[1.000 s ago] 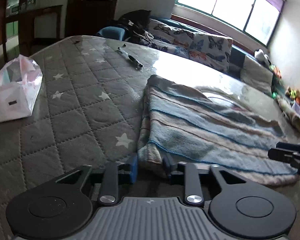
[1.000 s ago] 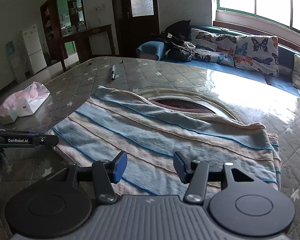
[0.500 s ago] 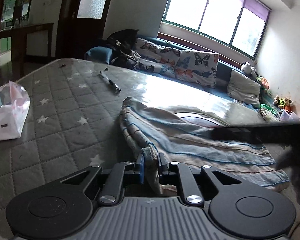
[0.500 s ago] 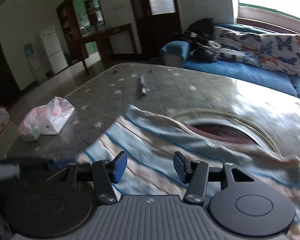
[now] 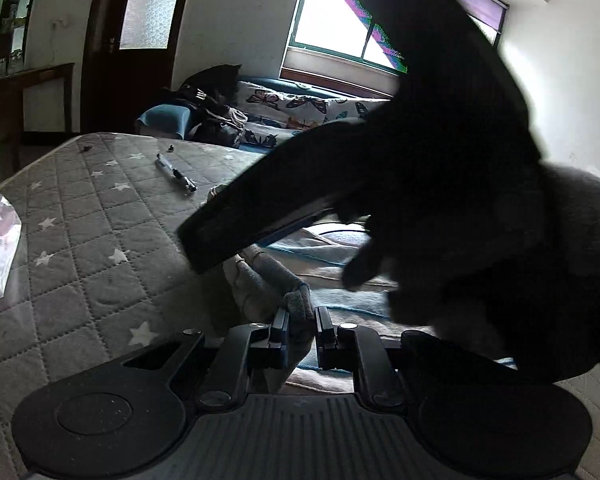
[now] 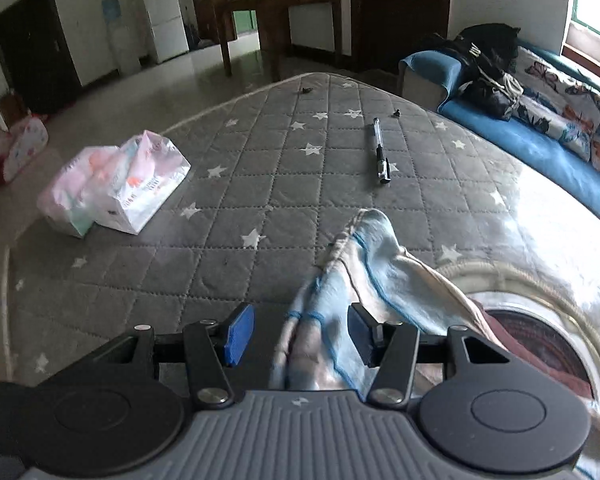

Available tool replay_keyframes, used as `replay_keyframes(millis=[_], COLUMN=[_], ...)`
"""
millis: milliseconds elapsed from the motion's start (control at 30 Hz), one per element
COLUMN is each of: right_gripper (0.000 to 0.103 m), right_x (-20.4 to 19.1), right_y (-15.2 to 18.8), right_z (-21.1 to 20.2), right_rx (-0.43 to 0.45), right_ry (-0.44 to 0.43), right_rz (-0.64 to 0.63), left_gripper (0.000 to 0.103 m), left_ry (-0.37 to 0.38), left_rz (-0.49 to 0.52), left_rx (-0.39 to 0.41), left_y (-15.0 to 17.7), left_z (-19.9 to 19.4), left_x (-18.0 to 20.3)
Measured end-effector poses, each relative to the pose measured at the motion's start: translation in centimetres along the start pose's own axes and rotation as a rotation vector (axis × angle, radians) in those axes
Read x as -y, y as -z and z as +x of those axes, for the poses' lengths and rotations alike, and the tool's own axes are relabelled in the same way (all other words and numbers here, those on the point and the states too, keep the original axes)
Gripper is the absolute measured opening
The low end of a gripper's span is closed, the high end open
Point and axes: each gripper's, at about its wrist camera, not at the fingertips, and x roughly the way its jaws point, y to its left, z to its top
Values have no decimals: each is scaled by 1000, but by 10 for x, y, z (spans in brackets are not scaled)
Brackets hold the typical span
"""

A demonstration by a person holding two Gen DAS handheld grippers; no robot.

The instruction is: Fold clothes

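A light-blue and beige striped fleece garment (image 6: 380,264) lies on the grey star-quilted mattress (image 6: 260,160). My left gripper (image 5: 302,332) is shut on a bunched edge of the garment (image 5: 260,280) and holds it a little above the mattress. My right gripper (image 6: 300,334) is open and points steeply down. A raised ridge of the garment runs between its blue pads (image 6: 240,332) without being pinched. In the left wrist view, a dark blurred tool and gloved hand (image 5: 440,180) cross close in front and hide most of the garment.
A pen (image 6: 380,152) lies on the mattress beyond the garment. A pink-and-white plastic pack (image 6: 116,184) sits near the left edge. A blue sofa with butterfly cushions (image 6: 540,136) runs along the right. A round dark-red patch (image 6: 540,344) shows beside the garment.
The left gripper closed on the garment's edge and raised it slightly. The right gripper swept left across the garment to the lifted edge and now blocks much of the left wrist view.
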Motion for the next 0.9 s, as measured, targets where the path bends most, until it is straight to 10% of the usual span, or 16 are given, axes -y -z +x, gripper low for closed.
replay_keyframes(millis=[267,633,900], right_gripper=[15,8,8], right_x=[17,84,139], right_y=[13,60,113], right_z=[6,-54,-100], right_rx=[4,151,212], right_ry=[38,25,30], right_rz=[69,304,444], left_gripper=[17,69,79], left_ry=[24,113,129], left_rz=[13,84,113], left_rx=[-9,39,5], left_y=[1,6,11], left_z=[1,-21,-14], left_x=[0,13,32])
